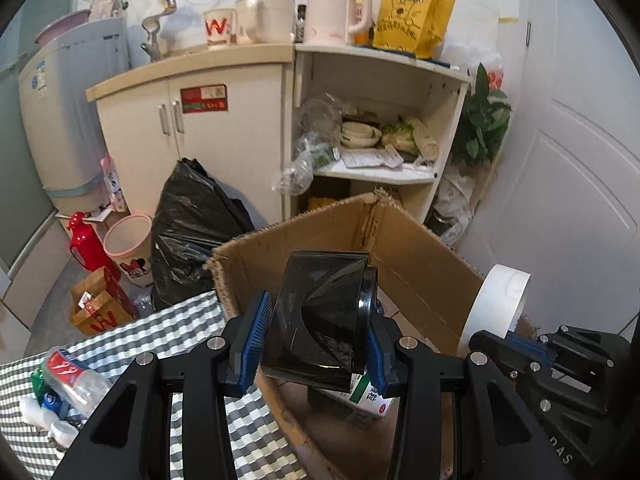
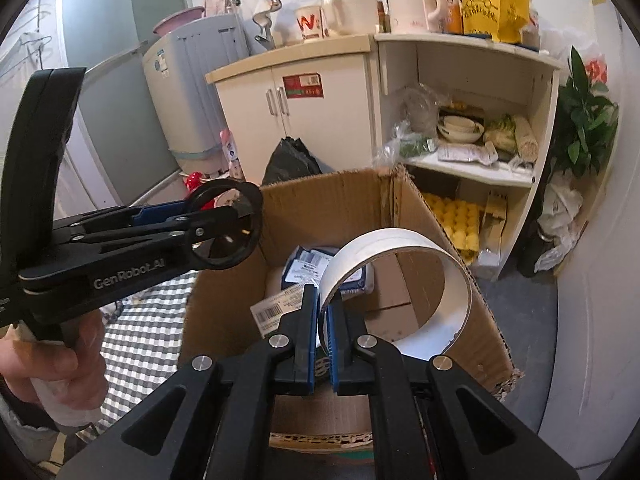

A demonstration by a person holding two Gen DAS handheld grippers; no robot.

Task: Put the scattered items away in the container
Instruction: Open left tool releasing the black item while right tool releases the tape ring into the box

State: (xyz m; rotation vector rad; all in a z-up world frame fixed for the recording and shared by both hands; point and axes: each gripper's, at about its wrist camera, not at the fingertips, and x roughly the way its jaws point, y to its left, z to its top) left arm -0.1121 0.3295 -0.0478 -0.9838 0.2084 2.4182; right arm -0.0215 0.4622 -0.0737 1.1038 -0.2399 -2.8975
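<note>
My left gripper (image 1: 316, 330) is shut on a dark translucent cup (image 1: 320, 316), held on its side over the open cardboard box (image 1: 416, 256). In the right wrist view the same cup (image 2: 228, 228) shows as a dark ring at the left gripper's (image 2: 224, 220) tip, above the box's left wall. My right gripper (image 2: 323, 320) is shut on the edge of a white tape roll (image 2: 452, 264), held over the box (image 2: 328, 196). That roll (image 1: 500, 300) appears at the right in the left wrist view. Packets and a small carton (image 2: 316, 268) lie inside the box.
A checkered cloth (image 1: 188, 332) lies left of the box, with a crushed plastic bottle (image 1: 72, 376) and small items on it. Behind stand a black rubbish bag (image 1: 192, 220), a pink bin (image 1: 128, 244), a red flask (image 1: 82, 240), cabinets (image 1: 224, 128) and a door (image 1: 568, 184).
</note>
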